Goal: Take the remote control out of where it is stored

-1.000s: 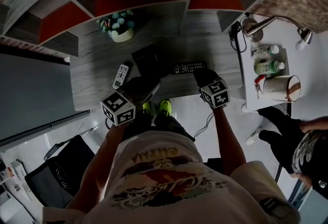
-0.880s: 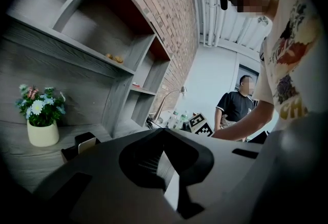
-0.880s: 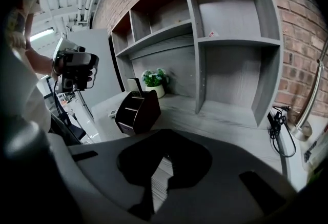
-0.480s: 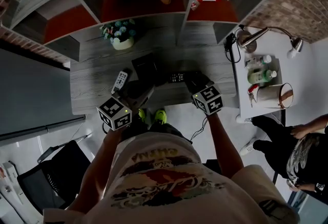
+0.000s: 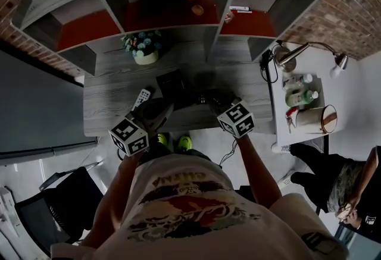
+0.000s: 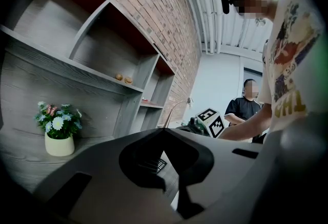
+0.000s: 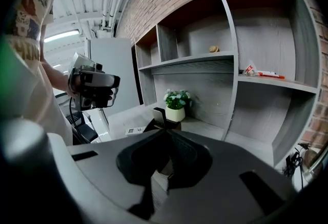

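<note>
While both hands hang at the near edge of the grey desk (image 5: 113,104), the left gripper (image 6: 164,130) has its jaws closed tip to tip with nothing to see in them; the right gripper (image 7: 164,131) is the same, so neither is carrying anything; the white remote control (image 5: 141,97) lies flat on the desk, just beside the black box (image 5: 169,81), out where it is easy to reach; a dark shape (image 5: 205,98) by the right gripper may be another remote, but it is too blurry to tell; I think the taking-out is done.

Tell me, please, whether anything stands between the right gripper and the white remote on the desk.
Nothing visible does: the white remote lies uncovered on the desk beside the black holder, ahead of the shut right gripper.
</note>
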The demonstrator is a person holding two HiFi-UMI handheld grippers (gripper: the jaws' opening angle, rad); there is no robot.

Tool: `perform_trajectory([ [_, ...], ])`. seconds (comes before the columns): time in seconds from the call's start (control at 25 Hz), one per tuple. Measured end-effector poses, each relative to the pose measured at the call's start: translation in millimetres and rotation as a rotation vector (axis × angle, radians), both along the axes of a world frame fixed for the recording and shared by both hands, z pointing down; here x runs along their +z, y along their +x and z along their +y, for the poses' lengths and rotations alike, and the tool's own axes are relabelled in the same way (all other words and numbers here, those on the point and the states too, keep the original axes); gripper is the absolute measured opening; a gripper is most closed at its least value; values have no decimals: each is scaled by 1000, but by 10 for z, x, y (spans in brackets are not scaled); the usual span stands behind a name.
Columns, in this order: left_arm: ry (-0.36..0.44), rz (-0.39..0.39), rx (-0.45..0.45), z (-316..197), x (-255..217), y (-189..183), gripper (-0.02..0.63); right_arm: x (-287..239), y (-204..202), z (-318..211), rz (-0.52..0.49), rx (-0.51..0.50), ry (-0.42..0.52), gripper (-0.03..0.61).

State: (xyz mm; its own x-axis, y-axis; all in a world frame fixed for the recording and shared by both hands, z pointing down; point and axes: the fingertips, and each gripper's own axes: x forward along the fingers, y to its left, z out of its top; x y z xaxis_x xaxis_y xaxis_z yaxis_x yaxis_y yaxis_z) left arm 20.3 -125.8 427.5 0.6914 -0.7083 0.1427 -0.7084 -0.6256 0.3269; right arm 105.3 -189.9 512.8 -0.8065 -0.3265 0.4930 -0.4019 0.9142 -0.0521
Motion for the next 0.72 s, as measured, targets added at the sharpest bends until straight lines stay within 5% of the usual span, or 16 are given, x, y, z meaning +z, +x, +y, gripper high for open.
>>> perform_trajectory([
  [0.72,-14,38,-103,-40,27,-598,0,8,-585,90,46,-179,26,48],
])
